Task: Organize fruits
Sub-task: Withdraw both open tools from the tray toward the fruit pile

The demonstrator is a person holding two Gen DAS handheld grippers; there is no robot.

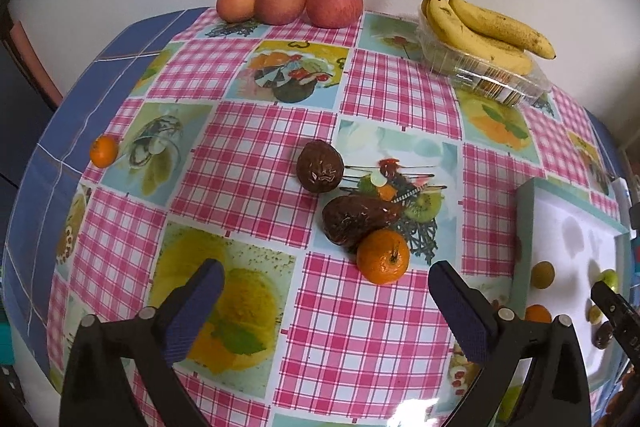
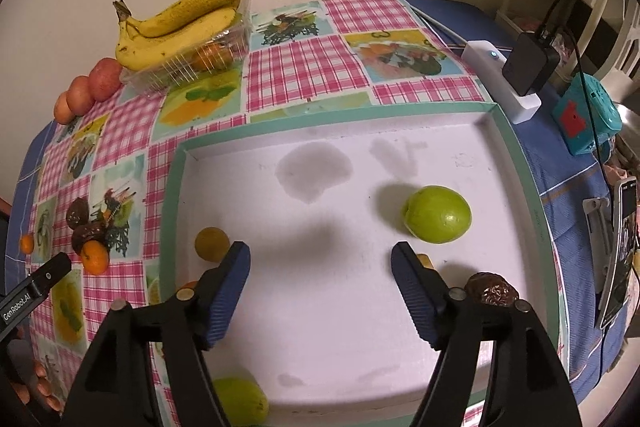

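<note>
Soft indoor light, slightly dim; blurred shadows fall on the white tray (image 2: 516, 163); fisheye bends edges, corners vignetted black

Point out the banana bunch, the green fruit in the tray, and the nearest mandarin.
banana bunch (image 1: 480, 23), left wrist view, middle of the bananas.
green fruit (image 2: 438, 214), right wrist view, its centre.
nearest mandarin (image 1: 383, 256), left wrist view, peel centre.
</note>
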